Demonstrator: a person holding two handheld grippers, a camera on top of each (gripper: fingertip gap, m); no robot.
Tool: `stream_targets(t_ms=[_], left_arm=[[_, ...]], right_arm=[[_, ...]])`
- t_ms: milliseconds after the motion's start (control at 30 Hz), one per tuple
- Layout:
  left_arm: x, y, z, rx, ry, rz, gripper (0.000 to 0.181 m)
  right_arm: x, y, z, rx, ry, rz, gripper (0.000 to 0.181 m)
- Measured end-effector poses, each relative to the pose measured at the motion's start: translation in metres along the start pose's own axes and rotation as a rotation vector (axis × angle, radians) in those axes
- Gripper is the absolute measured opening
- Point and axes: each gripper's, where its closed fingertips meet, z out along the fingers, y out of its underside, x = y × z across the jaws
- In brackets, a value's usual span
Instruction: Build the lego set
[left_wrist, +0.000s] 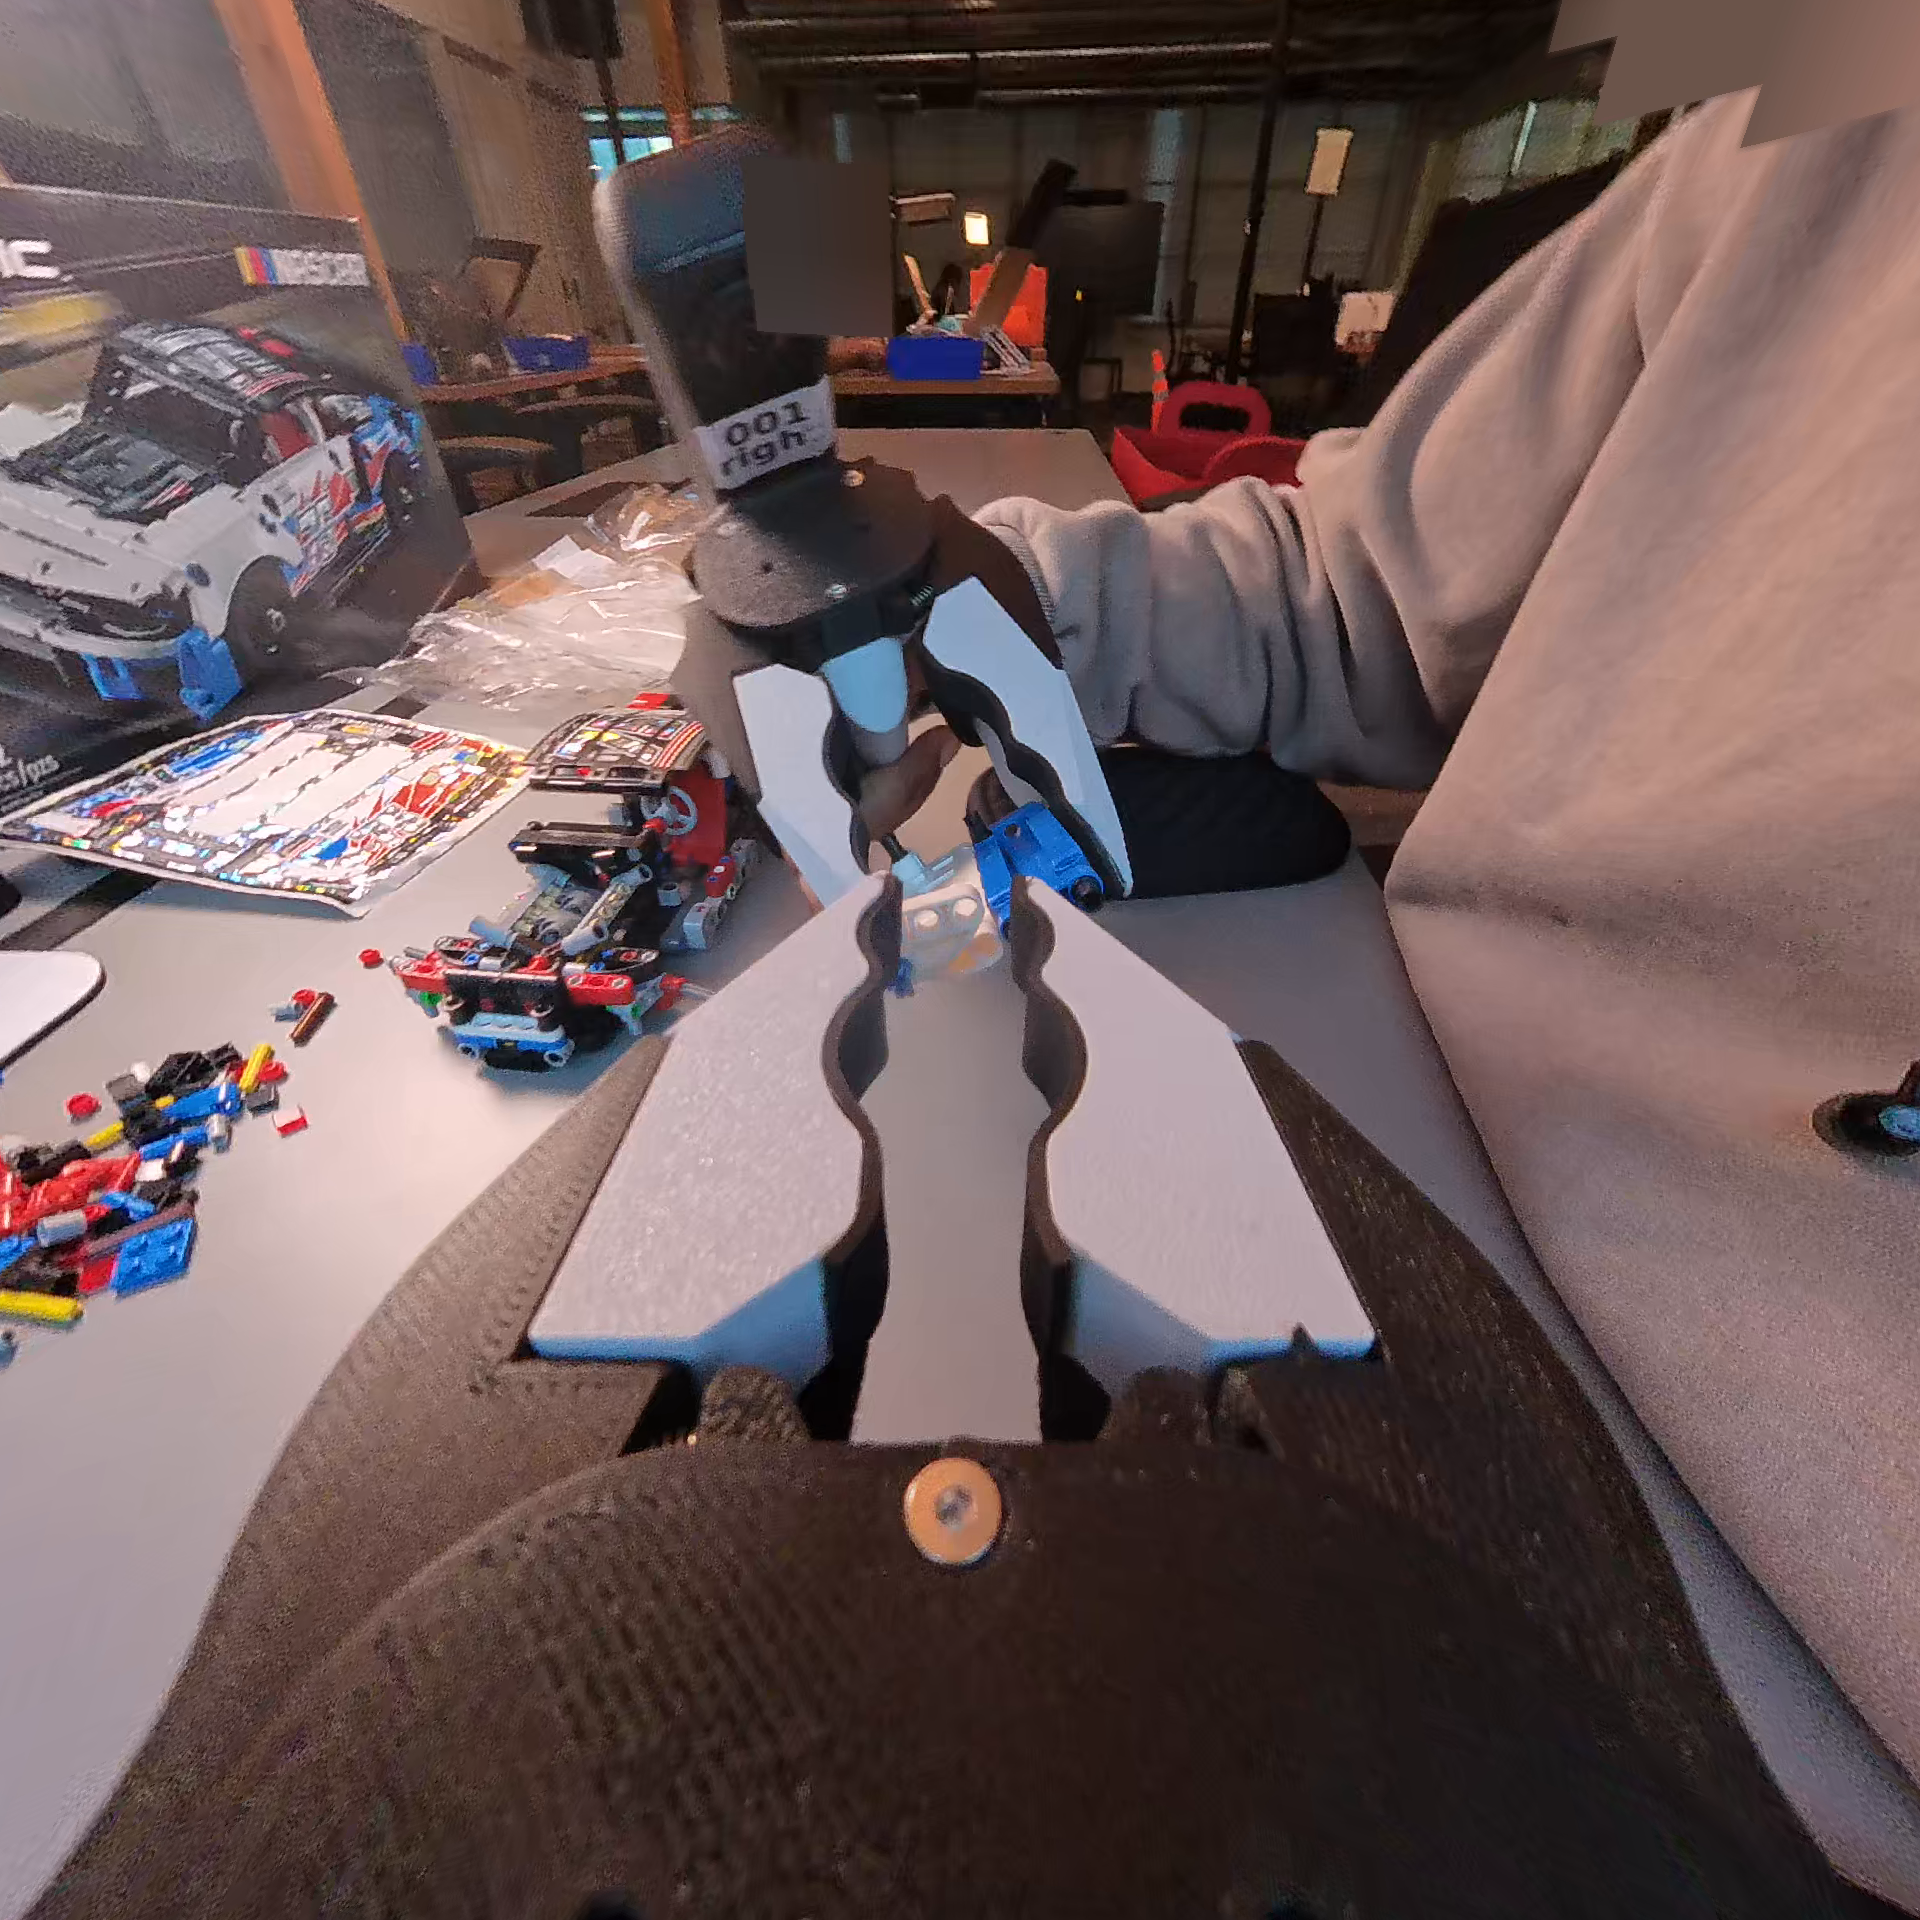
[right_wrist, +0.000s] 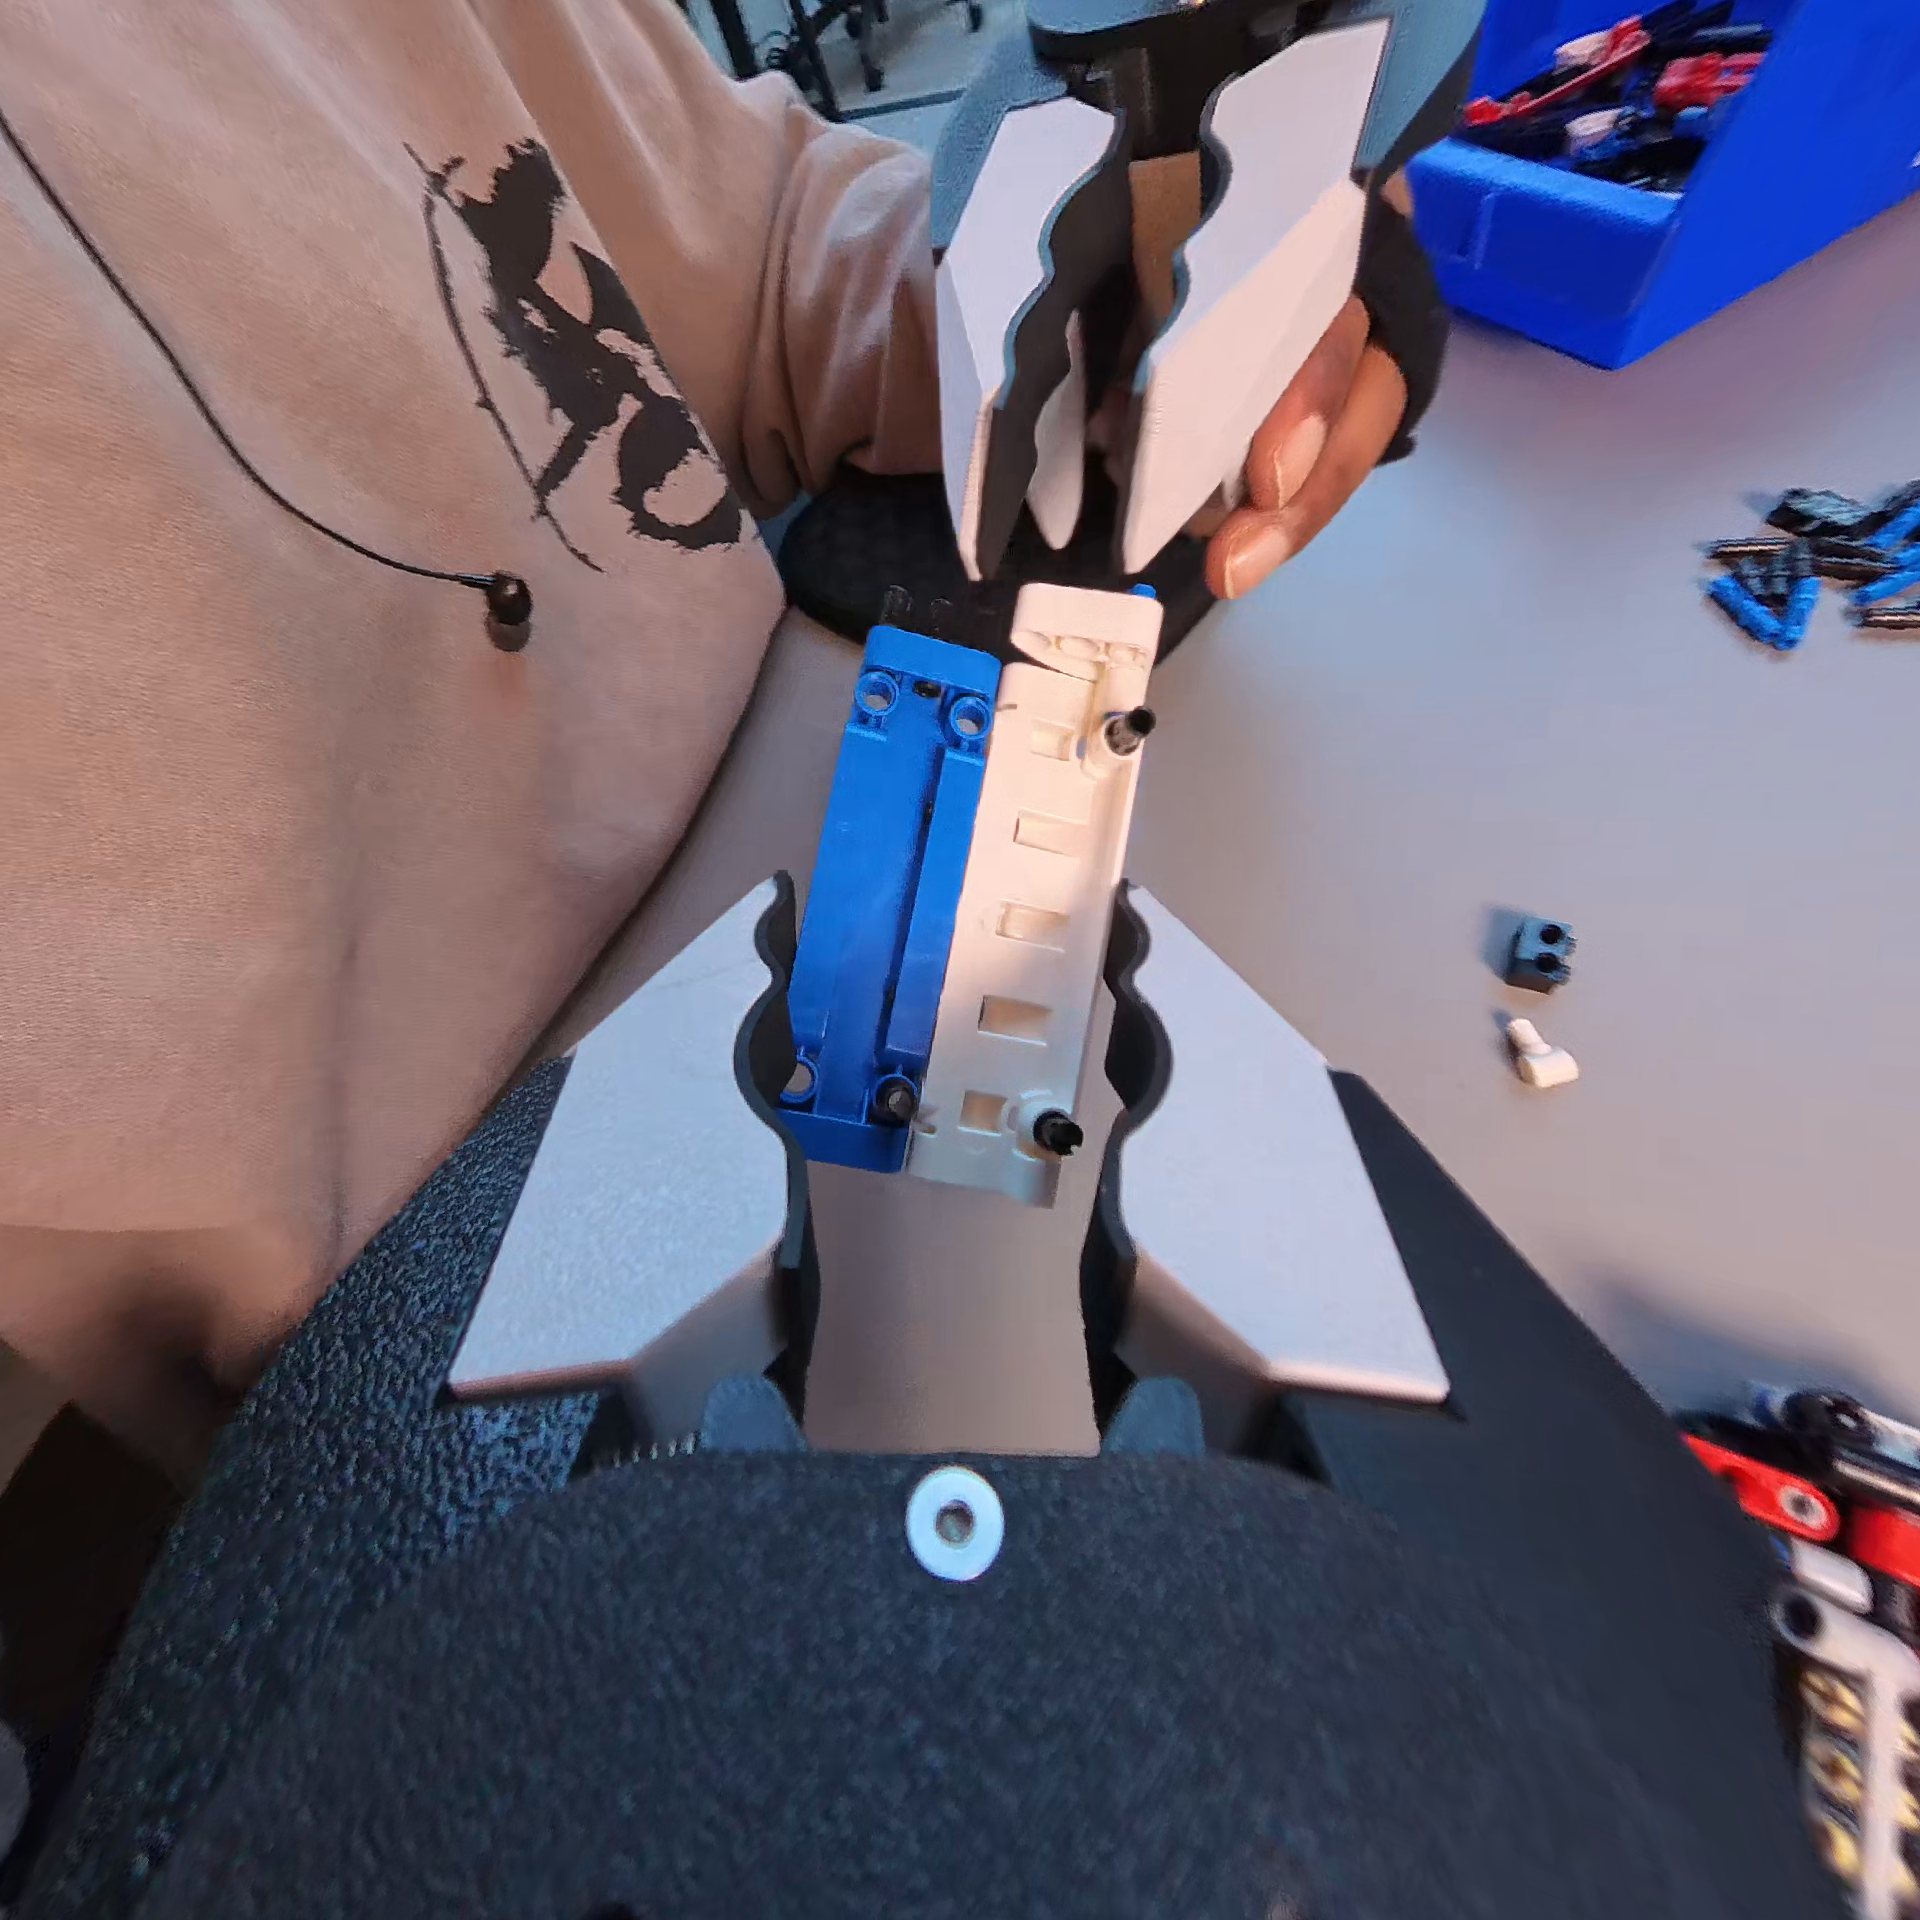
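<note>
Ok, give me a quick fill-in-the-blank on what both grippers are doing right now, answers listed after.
1. The right gripper is shut on a panel assembly whose two halves are white and ____.
2. The left gripper has its tips at the assembly's ____ end.
3. The half-built car stands on the ____.

Missing words: blue; far; table
</note>
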Motion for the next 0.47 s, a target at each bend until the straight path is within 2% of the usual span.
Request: stream_targets(t_ms=[67,233,367,467], left_arm=[[-0.016,0.000,-0.003,0.021,-0.056,-0.090,0.020],[-0.041,0.003,-0.007,0.104,-0.109,-0.323,0.030],[-0.045,0.010,0.003,0.113,-0.114,-0.435,0.036],[-0.052,0.026,0.013,0.049,-0.171,-0.488,0.037]], right_arm=[[0.009,-0.004,-0.005,0.044,0.084,-0.027,0.058],[0.049,-0.016,-0.024,0.154,0.485,-0.163,0.058],[0.065,0.000,-0.023,0.073,0.650,-0.197,0.057],[0.068,0.016,-0.009,-0.040,0.669,-0.225,0.058]])
